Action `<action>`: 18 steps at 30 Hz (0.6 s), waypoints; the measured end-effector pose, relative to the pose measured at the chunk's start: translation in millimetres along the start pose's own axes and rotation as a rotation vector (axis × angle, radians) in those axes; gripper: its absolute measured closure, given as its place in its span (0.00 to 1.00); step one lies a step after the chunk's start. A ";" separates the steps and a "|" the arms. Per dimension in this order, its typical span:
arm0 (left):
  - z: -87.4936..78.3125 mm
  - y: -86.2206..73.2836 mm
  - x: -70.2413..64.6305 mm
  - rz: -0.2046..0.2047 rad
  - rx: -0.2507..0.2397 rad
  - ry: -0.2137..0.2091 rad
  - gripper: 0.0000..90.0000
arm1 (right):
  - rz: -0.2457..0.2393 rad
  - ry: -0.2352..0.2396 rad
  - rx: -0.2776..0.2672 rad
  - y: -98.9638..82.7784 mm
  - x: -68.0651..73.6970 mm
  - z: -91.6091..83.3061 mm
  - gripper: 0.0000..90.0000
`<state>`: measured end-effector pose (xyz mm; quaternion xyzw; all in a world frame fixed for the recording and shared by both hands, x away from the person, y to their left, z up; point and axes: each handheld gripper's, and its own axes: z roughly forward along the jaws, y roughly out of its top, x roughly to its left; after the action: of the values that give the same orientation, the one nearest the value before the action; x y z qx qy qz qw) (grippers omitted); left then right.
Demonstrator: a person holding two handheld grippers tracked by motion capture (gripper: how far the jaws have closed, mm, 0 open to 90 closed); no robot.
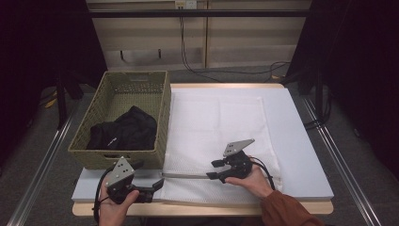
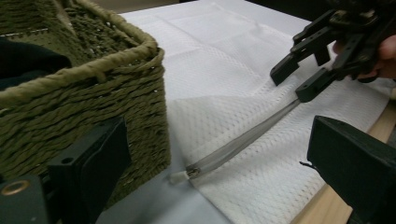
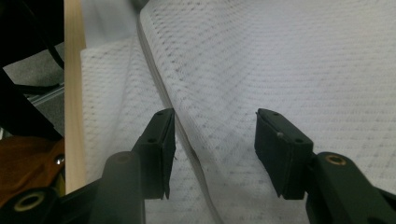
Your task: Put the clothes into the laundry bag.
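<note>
High view: my right gripper (image 1: 215,169) sits in the lower middle of the frame, its jaws apart and pointing toward frame left over the white mesh bag (image 1: 219,132). The lower jaw's tip lies at the right end of the grey zipper (image 1: 186,175); I cannot tell whether it touches. In the right gripper view the two black jaws stand spread with the mesh between them and the zipper line running up past the left jaw; neither pad presses on the fabric. My left gripper (image 1: 157,184) is at the lower left of the high view, jaws wide apart, holding nothing, resting near the table's front edge just below the basket.

The olive woven basket (image 1: 160,117) fills the upper left of the table, its right wall just beside the bag's left edge, and a black garment (image 1: 124,129) lies bunched inside it. In the left gripper view the basket's corner stands close to the zipper's left end, crowding that side.

The mesh bag lies flat across the middle of the pale table (image 1: 301,155), white with a fine dimpled weave and soft fold creases. Its zipper runs along the near edge as a thin grey strip, with the small pull (image 2: 192,172) at the lower middle of the left gripper view, near the basket's corner.
</note>
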<state>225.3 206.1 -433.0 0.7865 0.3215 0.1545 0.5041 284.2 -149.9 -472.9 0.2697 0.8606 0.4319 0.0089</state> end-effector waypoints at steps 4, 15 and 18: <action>-1.5 -1.2 -0.3 -0.004 0.004 0.004 0.07 | -0.028 -0.030 0.040 -4.7 -1.9 5.3 0.54; -2.4 -0.8 0.5 -0.001 0.011 0.007 0.07 | -0.101 -0.089 0.025 -12.5 1.0 7.4 0.60; -2.4 -1.1 1.1 0.005 0.016 0.005 0.07 | -0.087 -0.095 0.028 -11.7 -1.2 6.7 0.68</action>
<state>224.4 208.8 -433.0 0.7907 0.3222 0.1552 0.4968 281.6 -151.2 -486.1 0.2525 0.8761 0.4056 0.0648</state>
